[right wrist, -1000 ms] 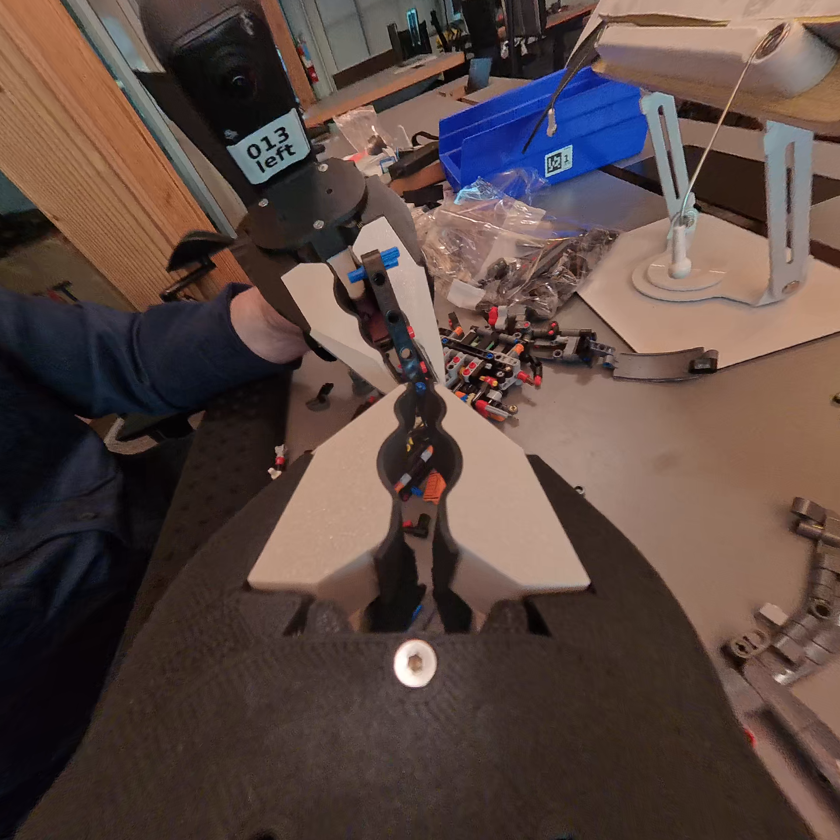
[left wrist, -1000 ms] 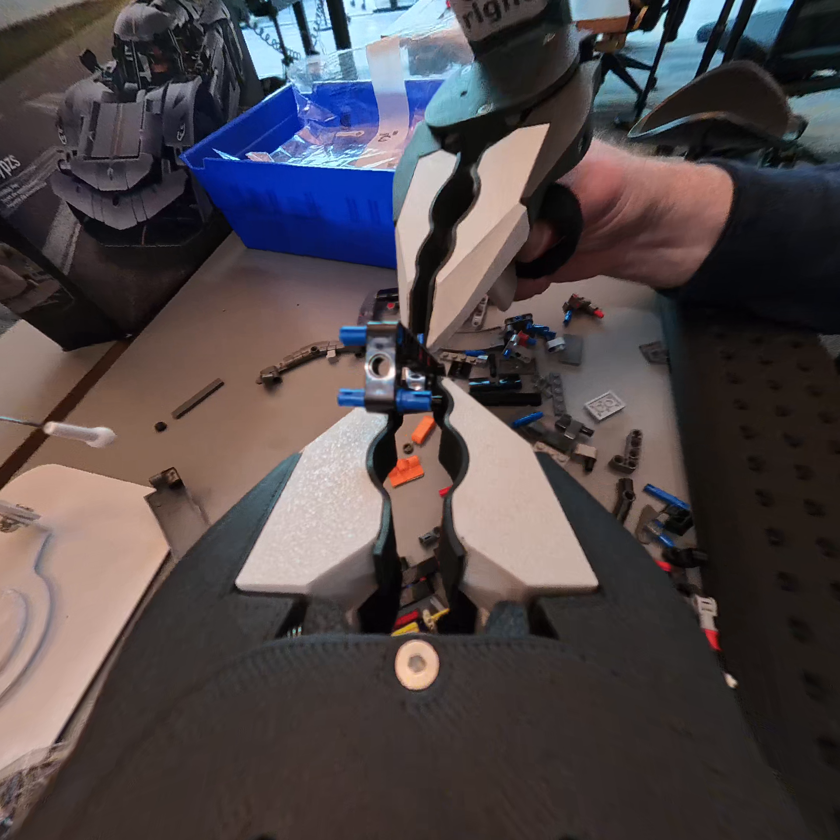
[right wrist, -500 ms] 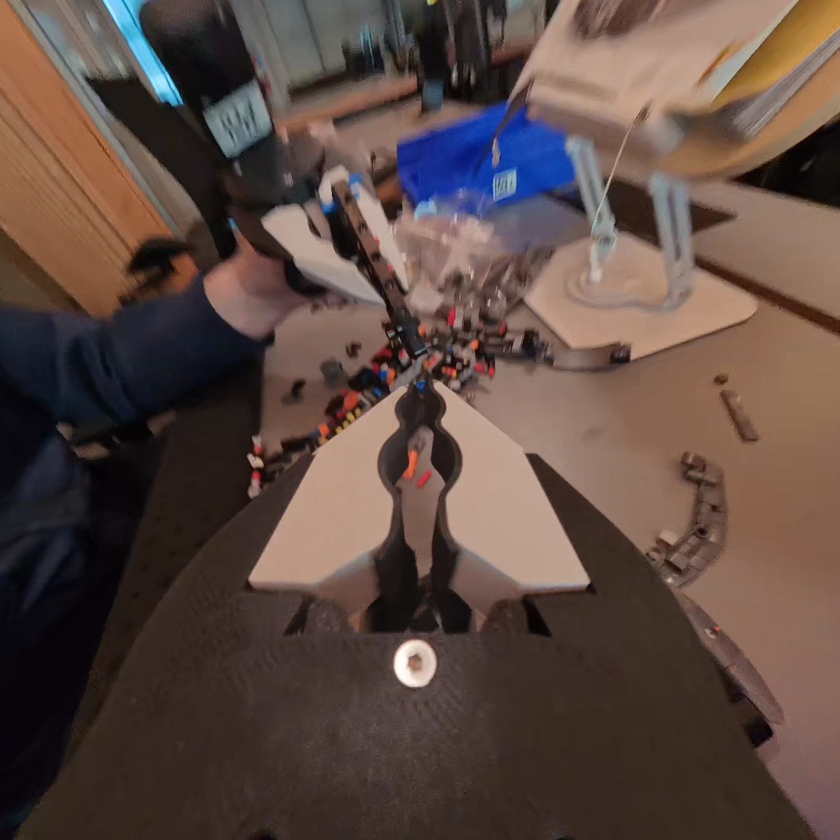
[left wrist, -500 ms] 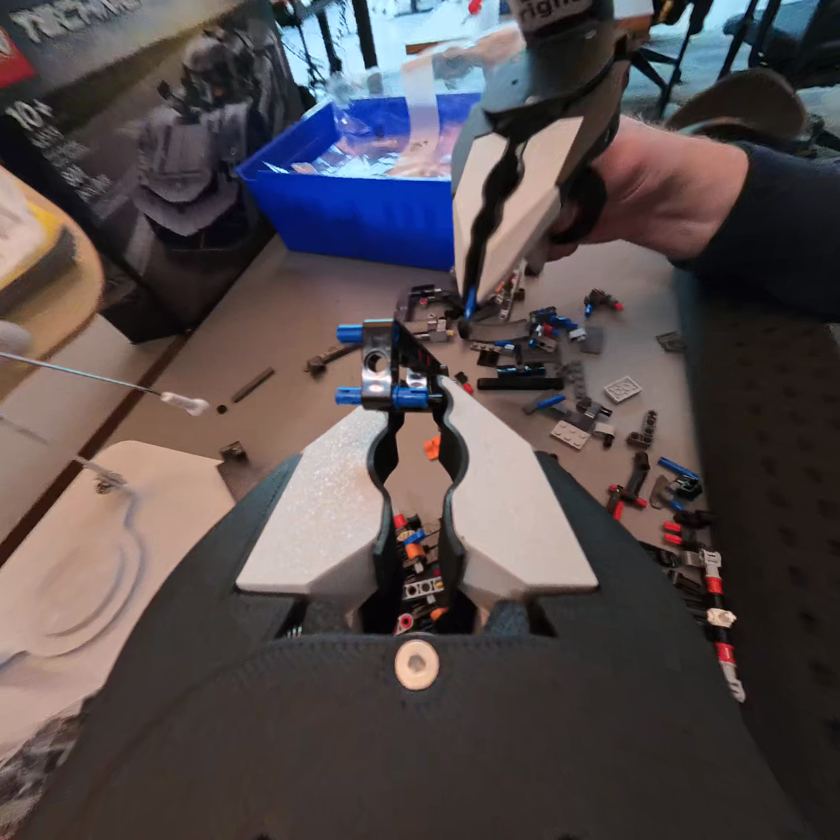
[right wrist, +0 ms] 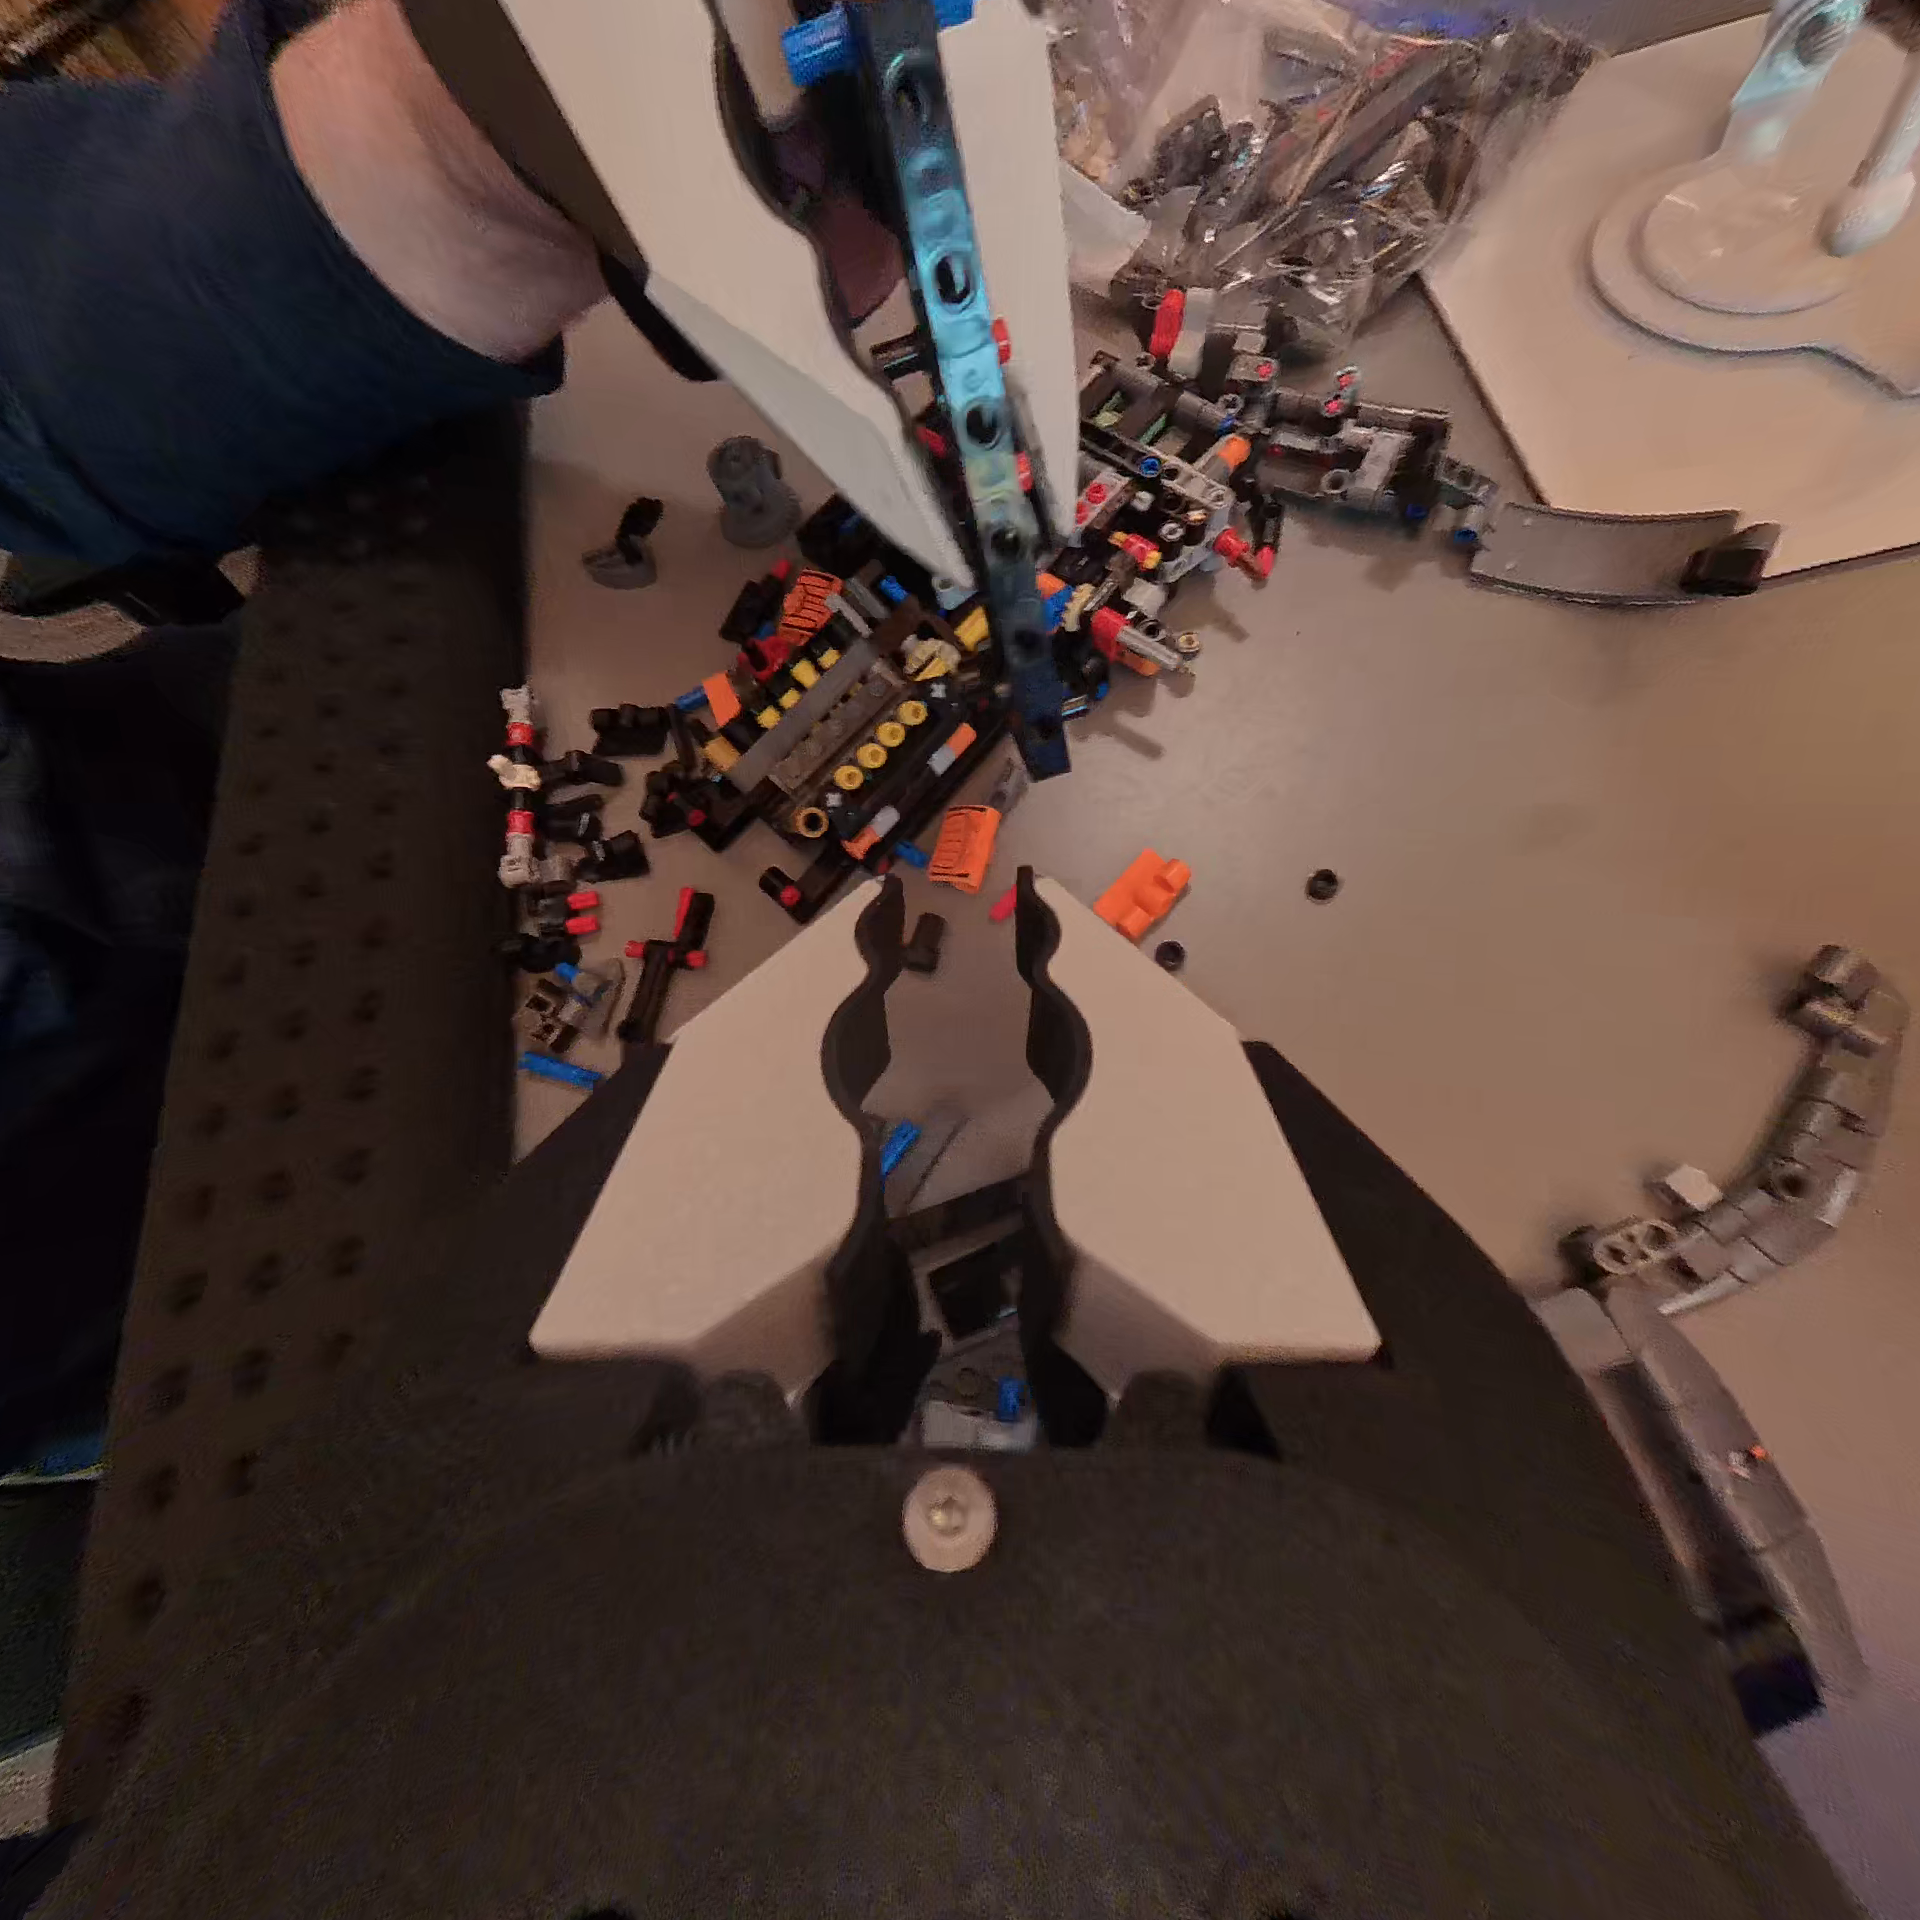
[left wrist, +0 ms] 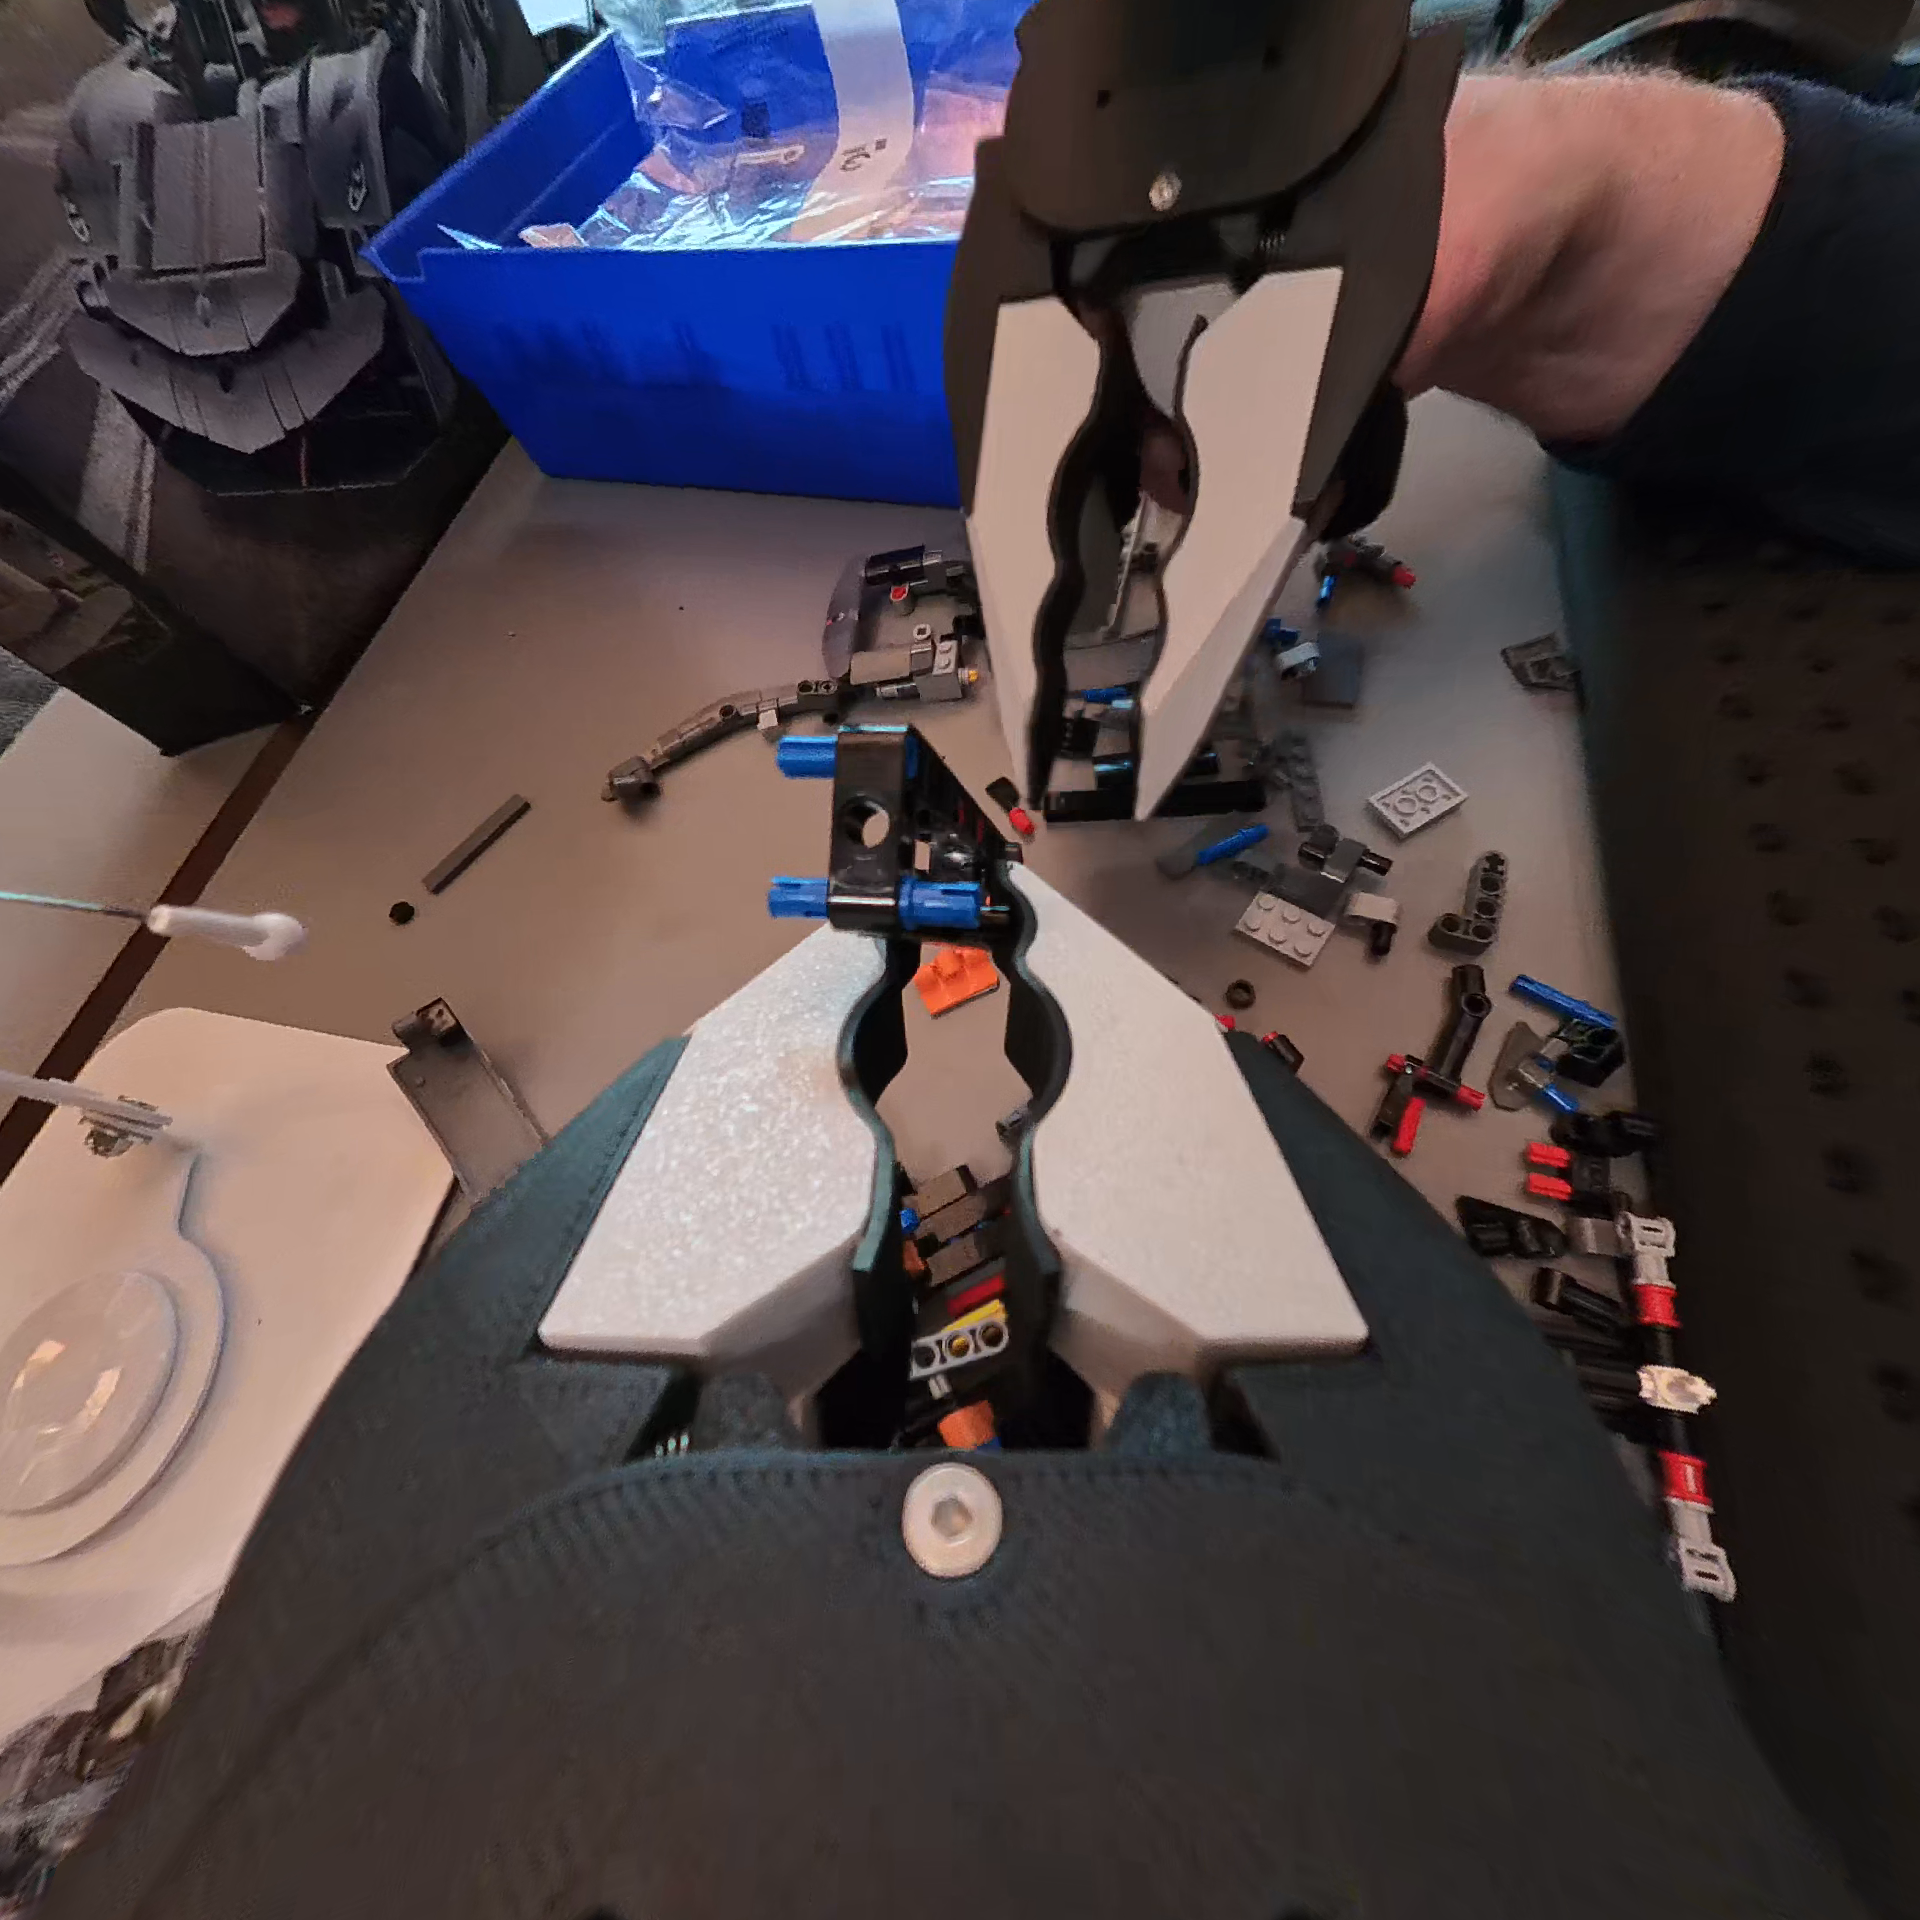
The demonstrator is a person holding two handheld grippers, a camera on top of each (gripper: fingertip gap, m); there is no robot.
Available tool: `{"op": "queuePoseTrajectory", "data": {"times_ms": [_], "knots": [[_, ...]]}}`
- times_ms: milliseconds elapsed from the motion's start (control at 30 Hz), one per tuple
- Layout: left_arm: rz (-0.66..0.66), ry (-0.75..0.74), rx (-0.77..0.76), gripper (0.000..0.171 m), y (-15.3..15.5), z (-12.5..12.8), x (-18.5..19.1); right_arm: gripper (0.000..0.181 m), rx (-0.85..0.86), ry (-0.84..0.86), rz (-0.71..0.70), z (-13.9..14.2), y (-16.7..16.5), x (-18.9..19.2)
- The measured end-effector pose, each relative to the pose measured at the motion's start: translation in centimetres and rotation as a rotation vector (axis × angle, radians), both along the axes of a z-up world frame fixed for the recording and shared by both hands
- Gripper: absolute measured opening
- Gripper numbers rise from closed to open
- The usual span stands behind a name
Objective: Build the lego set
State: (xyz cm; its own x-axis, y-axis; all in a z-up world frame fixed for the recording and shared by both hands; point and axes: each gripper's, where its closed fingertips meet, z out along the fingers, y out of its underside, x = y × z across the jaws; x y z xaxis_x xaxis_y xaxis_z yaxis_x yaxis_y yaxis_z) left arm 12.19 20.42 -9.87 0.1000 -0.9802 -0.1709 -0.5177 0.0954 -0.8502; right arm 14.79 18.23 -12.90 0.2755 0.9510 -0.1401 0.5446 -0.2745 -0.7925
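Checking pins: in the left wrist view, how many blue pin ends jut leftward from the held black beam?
2: upper blue pin end, lower blue pin end; others possibly hidden.

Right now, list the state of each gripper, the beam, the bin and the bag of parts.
Left gripper: shut on the black beam.
Black beam: held off the table, blue pins sticking out.
Right gripper: open, empty, above the loose pieces.
Blue bin: open-topped, clear plastic bags inside.
Parts bag: lying on the table; whether sealed cannot be told.
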Motion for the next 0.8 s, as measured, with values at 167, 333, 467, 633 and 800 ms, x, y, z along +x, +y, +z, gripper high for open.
{"op": "queuePoseTrajectory", "data": {"times_ms": [167,333,467,633,800], "knots": [[-0.023,0.051,0.04,0.01,-0.8,-0.9,1.0,0.022,0.144,0.16,-0.034,3.8,0.8,-0.9],[-0.047,0.089,0.065,0.011,-1.5,-1.8,1.9,0.021,0.177,0.174,-0.003,3.8,0.4,-2.3],[-0.032,0.052,0.07,0.012,-1.2,-1.2,2.1,0.005,0.22,0.154,-0.014,3.9,0.5,-2.2],[0.047,-0.097,-0.012,0.021,0.1,1.0,1.8,0.005,0.38,0.127,-0.214,5.3,3.3,-0.4],[0.141,-0.231,-0.047,0.032,1.6,2.6,2.1,0.005,0.539,0.007,-0.305,5.4,4.6,0.3]]}}
